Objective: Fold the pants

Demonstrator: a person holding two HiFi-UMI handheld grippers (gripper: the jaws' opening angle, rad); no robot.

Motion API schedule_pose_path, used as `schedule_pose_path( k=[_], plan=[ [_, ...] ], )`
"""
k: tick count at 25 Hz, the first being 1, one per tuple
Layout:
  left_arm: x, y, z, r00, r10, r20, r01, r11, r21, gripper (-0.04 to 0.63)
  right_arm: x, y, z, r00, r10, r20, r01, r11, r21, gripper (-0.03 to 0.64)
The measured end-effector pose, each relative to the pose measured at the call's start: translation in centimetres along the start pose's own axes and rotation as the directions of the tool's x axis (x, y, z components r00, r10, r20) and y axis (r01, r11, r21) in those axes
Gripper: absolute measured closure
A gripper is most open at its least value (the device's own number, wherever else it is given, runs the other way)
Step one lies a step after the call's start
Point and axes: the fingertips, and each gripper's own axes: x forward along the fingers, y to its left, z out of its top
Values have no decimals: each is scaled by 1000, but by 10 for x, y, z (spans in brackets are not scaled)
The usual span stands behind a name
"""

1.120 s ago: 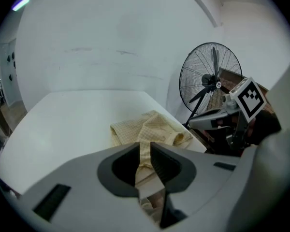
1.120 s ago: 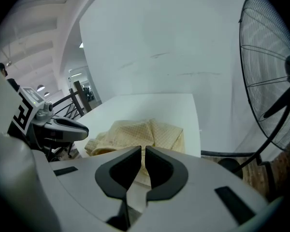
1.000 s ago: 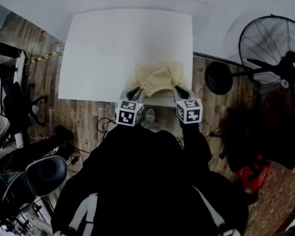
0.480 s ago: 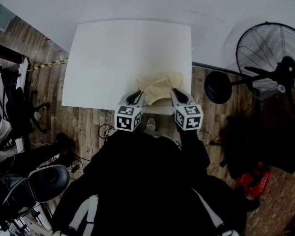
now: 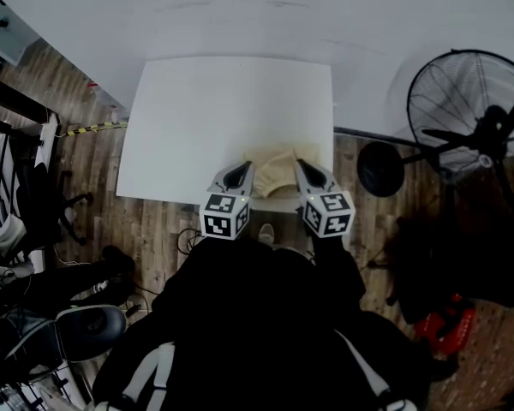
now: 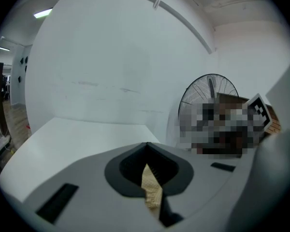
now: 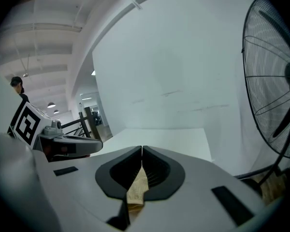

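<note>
Both sets of jaws are clamped tight: left gripper (image 5: 241,172) and right gripper (image 5: 302,169) each pinch the beige pants (image 5: 272,170) (cloth wedged between the jaws), bunched at the table's (image 5: 206,118) near edge, centre frame.

My count, kind by kind

I hold two tongs, the left tongs (image 5: 241,169) and the right tongs (image 5: 301,167). Each carries one marker cube (image 5: 224,215), which makes two cubes in all. I also count one pair of beige pants (image 5: 274,165), one white bench (image 5: 214,118) and one black pedestal fan (image 5: 469,110).
</note>
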Motion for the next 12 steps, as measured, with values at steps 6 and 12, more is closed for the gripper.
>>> schedule_pose_path(
  k=[6,12],
  plan=[
    [-12,-7,19,998,6,69,-6,1000,5,592,-7,9,17,998,11,59,-11,1000,-6,612],
    [-23,-12,33,991,9,131,-10,1000,7,592,-16,16,33,993,6,119,-6,1000,-3,612]
  ],
)
